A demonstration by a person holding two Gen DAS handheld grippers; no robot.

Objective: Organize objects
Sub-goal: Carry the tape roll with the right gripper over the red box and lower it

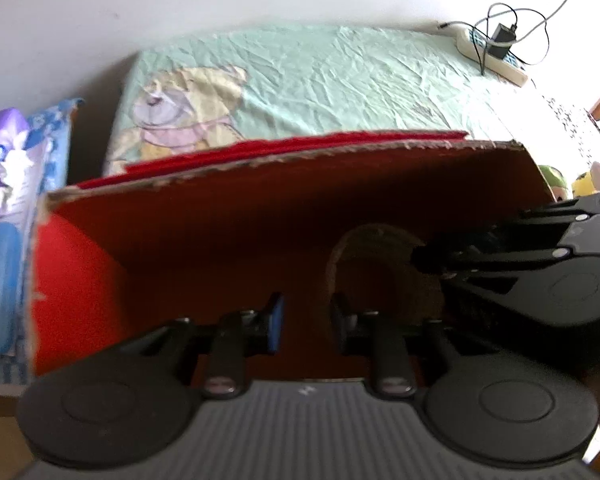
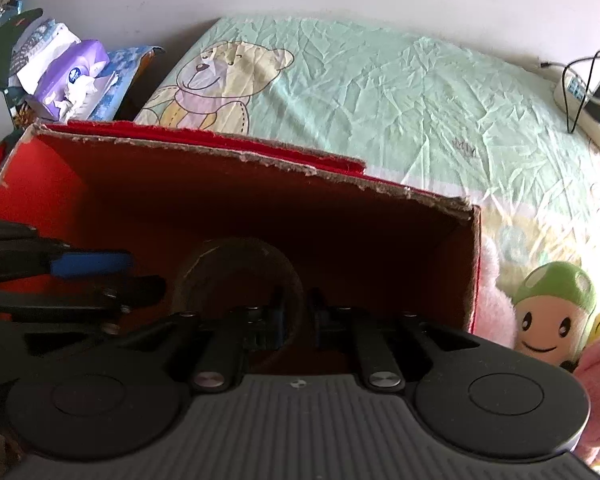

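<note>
Inside red box (image 2: 475,264): brown tape roll (image 2: 235,264).

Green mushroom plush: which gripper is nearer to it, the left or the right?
Right. The right gripper is in the box, toward the wall that the plush sits behind; the left gripper is farther away, on the right gripper's other side.

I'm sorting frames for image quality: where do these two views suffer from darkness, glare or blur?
Left wrist view: the inside of the red box is deep in shadow, the roll on its floor barely readable; the right edge blows out to white; everything is slightly soft. Right wrist view: same dark interior, glare at the right by the green plush toy; fisheye bends the bed sheet.
</note>
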